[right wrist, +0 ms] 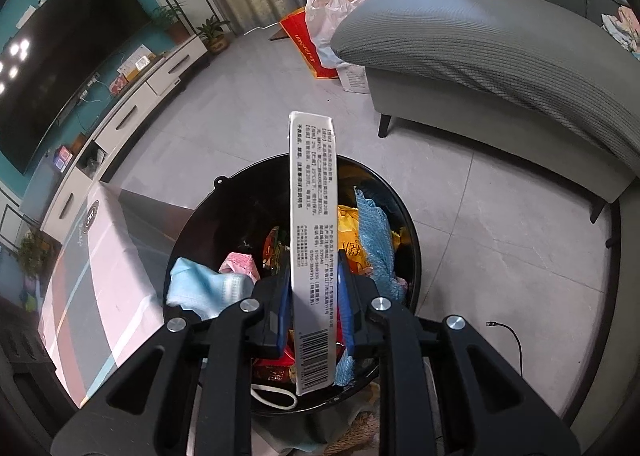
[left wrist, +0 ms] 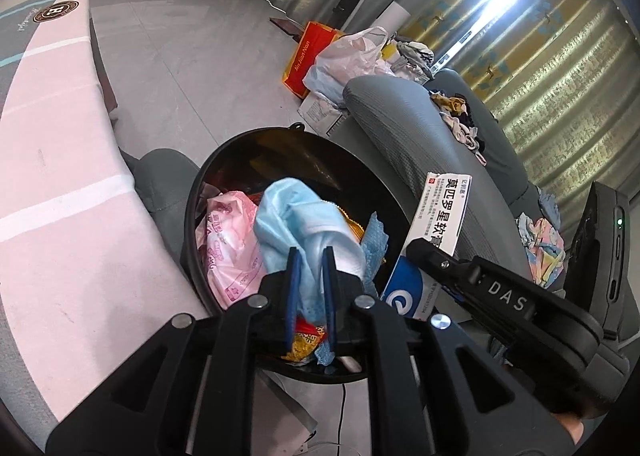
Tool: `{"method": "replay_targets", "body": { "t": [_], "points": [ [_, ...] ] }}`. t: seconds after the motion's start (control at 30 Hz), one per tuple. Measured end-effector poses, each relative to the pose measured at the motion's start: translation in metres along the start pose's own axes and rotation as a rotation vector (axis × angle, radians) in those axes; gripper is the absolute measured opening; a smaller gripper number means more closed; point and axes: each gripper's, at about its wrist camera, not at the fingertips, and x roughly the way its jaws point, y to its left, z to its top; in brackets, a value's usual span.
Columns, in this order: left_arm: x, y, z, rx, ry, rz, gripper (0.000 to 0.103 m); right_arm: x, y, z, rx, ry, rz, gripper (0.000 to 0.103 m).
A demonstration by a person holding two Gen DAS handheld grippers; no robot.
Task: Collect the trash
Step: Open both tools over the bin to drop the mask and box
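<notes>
Your left gripper has its fingers clamped on a blue mask, which hangs directly over the open bin, toward the rim nearest the counter. Your right gripper has its fingers clamped on the lower part of a long white box. The box's long axis runs straight out along the fingers, so its far end sticks up and past the bin's far rim while its barcode end sits over the bin's near rim.

Both pieces of trash are already above the bin mouth, and the bin stands on the floor between the counter and the sofa. Both grippers slope downward into the bin, side by side, the right one at the rim on the sofa side.

Letting go of the mask should drop it cleanly. The box is the one to watch: it probably needs tipping steeper, or it may catch on the rim.
</notes>
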Motion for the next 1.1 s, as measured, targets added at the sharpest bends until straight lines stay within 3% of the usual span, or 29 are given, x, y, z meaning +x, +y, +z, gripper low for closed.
{"method": "replay_targets", "body": {
  "t": [0.33, 0.47, 0.77, 0.87, 0.93, 1.0, 1.1],
  "points": [
    [-0.003, 0.003, 0.001, -0.019, 0.000, -0.009, 0.028, -0.002, 0.001, -0.001, -0.007, -0.002, -0.020, 0.022],
    [-0.012, 0.003, 0.003, -0.027, -0.011, -0.004, 0.041, -0.002, 0.003, 0.000, -0.011, -0.004, -0.024, 0.024],
    [-0.057, 0.001, 0.010, -0.020, -0.096, 0.028, 0.087, -0.017, 0.006, -0.001, -0.016, -0.049, -0.013, 0.049],
    [-0.076, 0.001, 0.012, -0.010, -0.123, 0.058, 0.092, -0.027, 0.006, -0.001, -0.015, -0.077, 0.000, 0.061],
    [-0.091, -0.002, 0.012, 0.005, -0.146, 0.078, 0.094, -0.034, 0.008, -0.001, -0.024, -0.095, -0.003, 0.074],
    [-0.107, -0.005, 0.012, 0.017, -0.181, 0.092, 0.100, -0.040, 0.010, -0.002, -0.043, -0.112, -0.016, 0.079],
    [-0.126, -0.014, 0.011, 0.061, -0.221, 0.121, 0.100, -0.050, 0.009, -0.003, -0.036, -0.143, -0.013, 0.089]
  ]
}}
